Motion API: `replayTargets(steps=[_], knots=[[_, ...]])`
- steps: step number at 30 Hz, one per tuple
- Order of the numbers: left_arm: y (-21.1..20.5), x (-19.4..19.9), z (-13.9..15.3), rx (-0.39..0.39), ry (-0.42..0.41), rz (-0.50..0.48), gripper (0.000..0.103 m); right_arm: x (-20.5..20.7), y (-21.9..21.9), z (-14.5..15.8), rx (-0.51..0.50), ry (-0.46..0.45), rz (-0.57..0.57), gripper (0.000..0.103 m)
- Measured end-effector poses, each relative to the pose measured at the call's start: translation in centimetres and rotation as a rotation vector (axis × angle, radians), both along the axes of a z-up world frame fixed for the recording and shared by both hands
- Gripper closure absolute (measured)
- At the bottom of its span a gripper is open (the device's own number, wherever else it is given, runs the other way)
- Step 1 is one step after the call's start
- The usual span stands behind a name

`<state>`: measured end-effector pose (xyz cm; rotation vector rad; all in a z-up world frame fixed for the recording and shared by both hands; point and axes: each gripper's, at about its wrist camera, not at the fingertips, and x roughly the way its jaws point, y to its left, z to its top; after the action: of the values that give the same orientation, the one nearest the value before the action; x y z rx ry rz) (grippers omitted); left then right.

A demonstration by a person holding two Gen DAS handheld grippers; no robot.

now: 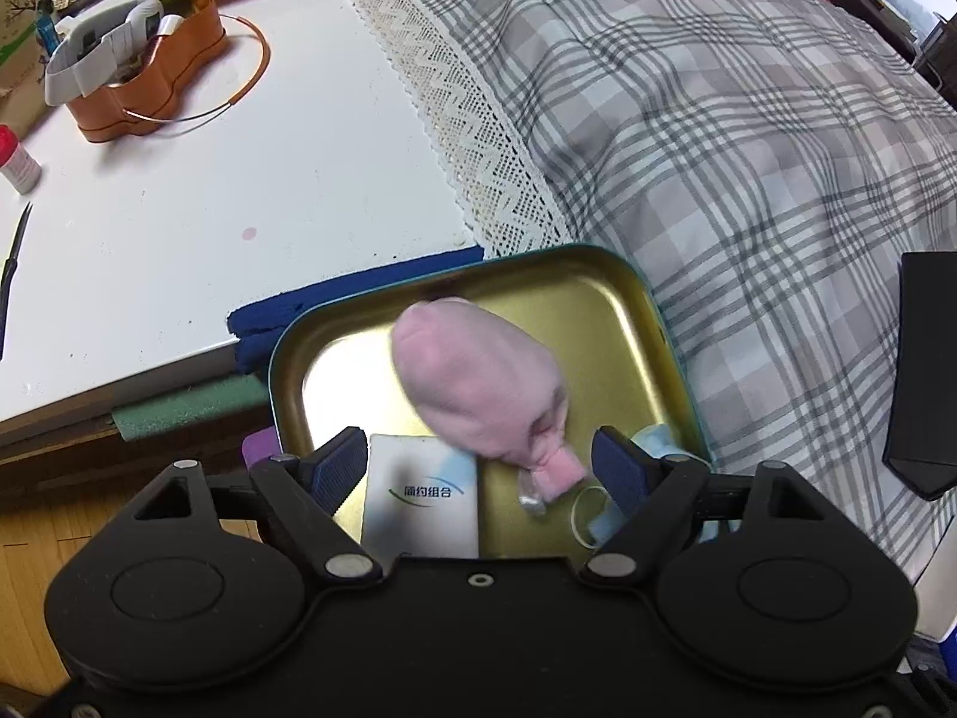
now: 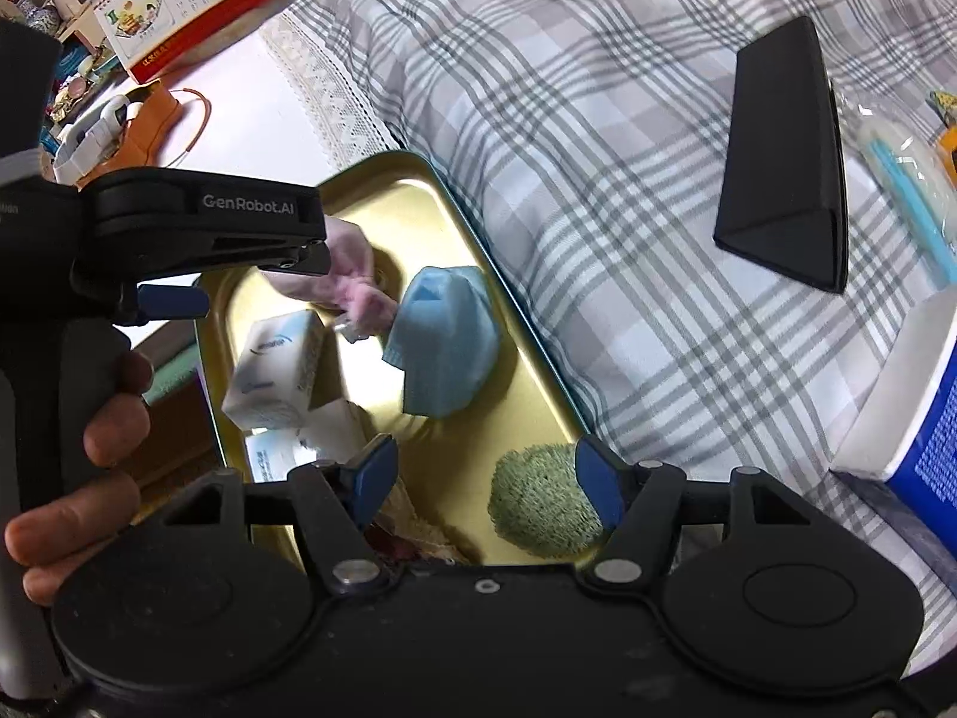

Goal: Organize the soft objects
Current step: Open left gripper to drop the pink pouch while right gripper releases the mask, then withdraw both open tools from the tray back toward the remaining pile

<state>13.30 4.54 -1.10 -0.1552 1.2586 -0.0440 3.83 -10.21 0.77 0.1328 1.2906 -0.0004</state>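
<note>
A gold tin tray (image 1: 628, 305) (image 2: 538, 395) lies on the plaid cloth. In it are a pink soft pouch (image 1: 478, 389) (image 2: 359, 293), blurred, a white tissue pack (image 1: 421, 496) (image 2: 278, 371), a blue cloth (image 2: 445, 341) (image 1: 655, 440) and a green fuzzy ball (image 2: 541, 502). My left gripper (image 1: 478, 461) is open just above the tray, with the pink pouch lying free between and beyond its fingers. My right gripper (image 2: 487, 475) is open over the tray's near end, the green ball by its right finger (image 2: 598, 487).
A plaid cloth (image 1: 747, 149) with a lace edge covers the right side. A black triangular case (image 2: 783, 161) (image 1: 924, 371) lies on it. On the white table (image 1: 239, 179) stand an orange tin (image 1: 149, 78) and a small bottle (image 1: 18, 161). A blue-white box (image 2: 921, 419) is at right.
</note>
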Motion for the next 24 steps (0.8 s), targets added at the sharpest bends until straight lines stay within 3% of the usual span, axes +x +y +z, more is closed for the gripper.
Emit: replayTargets(steps=[15,24], knots=[[0.0,-1.0,-1.2,0.068,0.030,0.010,0.025,-3.4,-1.2,1.6,0.016,-0.003,-0.008,0.037],[-0.6,-3.6,-0.3,0.045,0.002,-0.010,0.025,-6.2,-2.5,2.6,0.031,-0.022,-0.015,0.037]])
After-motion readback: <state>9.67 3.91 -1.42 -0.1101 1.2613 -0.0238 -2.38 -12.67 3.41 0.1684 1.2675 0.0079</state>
